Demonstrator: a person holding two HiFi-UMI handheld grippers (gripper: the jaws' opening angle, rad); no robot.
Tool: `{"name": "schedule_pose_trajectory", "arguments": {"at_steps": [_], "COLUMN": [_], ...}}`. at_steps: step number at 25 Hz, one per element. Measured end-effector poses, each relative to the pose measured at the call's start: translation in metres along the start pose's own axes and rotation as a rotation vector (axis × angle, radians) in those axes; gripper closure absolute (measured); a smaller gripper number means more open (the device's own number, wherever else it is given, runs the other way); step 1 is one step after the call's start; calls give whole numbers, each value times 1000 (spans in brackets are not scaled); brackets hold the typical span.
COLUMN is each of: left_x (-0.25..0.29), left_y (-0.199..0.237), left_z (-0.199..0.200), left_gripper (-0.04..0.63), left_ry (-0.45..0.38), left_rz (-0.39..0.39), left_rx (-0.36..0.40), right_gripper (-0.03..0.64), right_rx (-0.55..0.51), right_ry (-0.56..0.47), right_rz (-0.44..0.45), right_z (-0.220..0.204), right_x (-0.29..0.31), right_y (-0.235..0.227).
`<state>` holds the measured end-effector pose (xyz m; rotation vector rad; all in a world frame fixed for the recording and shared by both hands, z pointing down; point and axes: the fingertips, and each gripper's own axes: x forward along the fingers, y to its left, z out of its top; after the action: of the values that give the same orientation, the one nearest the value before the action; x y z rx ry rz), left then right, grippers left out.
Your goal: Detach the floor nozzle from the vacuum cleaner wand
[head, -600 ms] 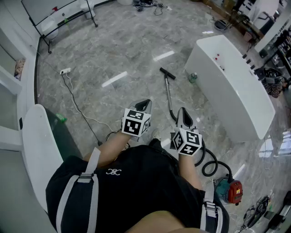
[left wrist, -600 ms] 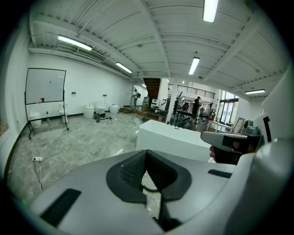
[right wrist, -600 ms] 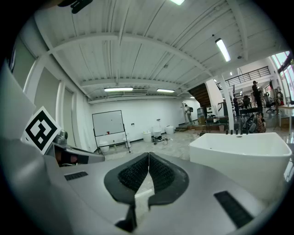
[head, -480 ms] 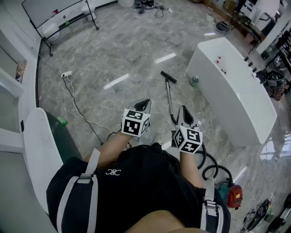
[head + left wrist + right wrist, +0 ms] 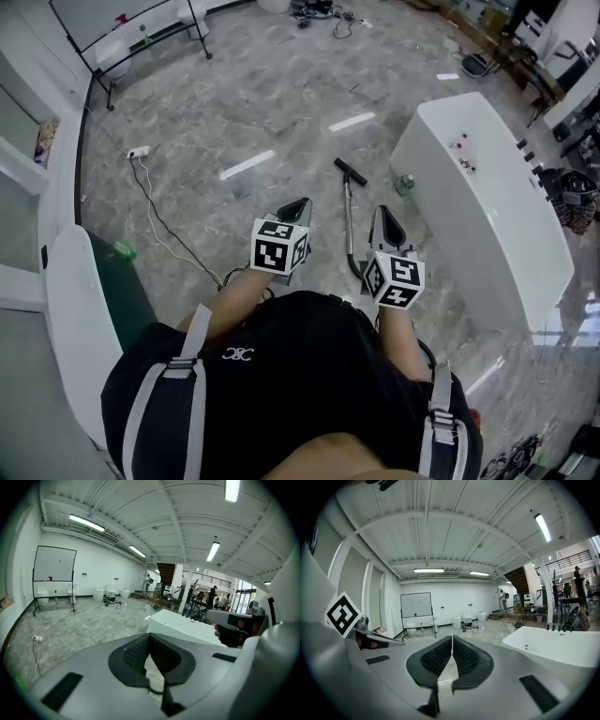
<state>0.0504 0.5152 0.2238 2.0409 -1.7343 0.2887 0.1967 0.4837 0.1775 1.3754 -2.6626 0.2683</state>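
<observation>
Toward the right edge of the grey marble floor [image 5: 262, 103]: a long white tub-shaped unit [image 5: 487, 187], biggest thing down there. At the far left corner, a whiteboard [image 5: 103, 14] on a wheeled stand. Near the floor's middle, just left of the tub unit: vacuum cleaner wand [image 5: 348, 220], lying flat, long axis running near to far in the head view. Floor nozzle [image 5: 351, 172] at the far end, set crosswise and slanted, joined to the wand. Either side of the wand's near end: left gripper [image 5: 297, 208] and right gripper [image 5: 385, 221], both pointing forward and slightly down. Jaws pressed together on each, ribbed pads meeting, nothing between them. Black-and-white square markers on both cubes [image 5: 278, 248]. Toward the left edge, a white power strip [image 5: 137, 150], cable trailing back. Small white emblem [image 5: 235, 353] on the black top [image 5: 281, 394], no letters legible.
</observation>
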Motion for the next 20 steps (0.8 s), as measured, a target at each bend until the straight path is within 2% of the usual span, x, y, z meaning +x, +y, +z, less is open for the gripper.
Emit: {"name": "schedule_pose_trajectory", "arguments": {"at_steps": [3, 7, 13, 20], "left_x": [31, 66, 97, 117], "left_y": [-7, -18, -24, -6], "left_z": [8, 13, 22, 42], "left_gripper": [595, 595, 595, 595], "left_ry": [12, 21, 43, 26], "left_rz": [-22, -35, -16, -13], "left_rx": [-20, 6, 9, -23], "right_gripper": [604, 604, 603, 603], "right_rx": [-5, -6, 7, 9], "right_ry": [24, 57, 79, 93], "right_rz": [-1, 0, -2, 86], "right_z": [-4, -14, -12, -21], "right_x": [19, 43, 65, 103], "right_y": [-23, -50, -82, -69]}}
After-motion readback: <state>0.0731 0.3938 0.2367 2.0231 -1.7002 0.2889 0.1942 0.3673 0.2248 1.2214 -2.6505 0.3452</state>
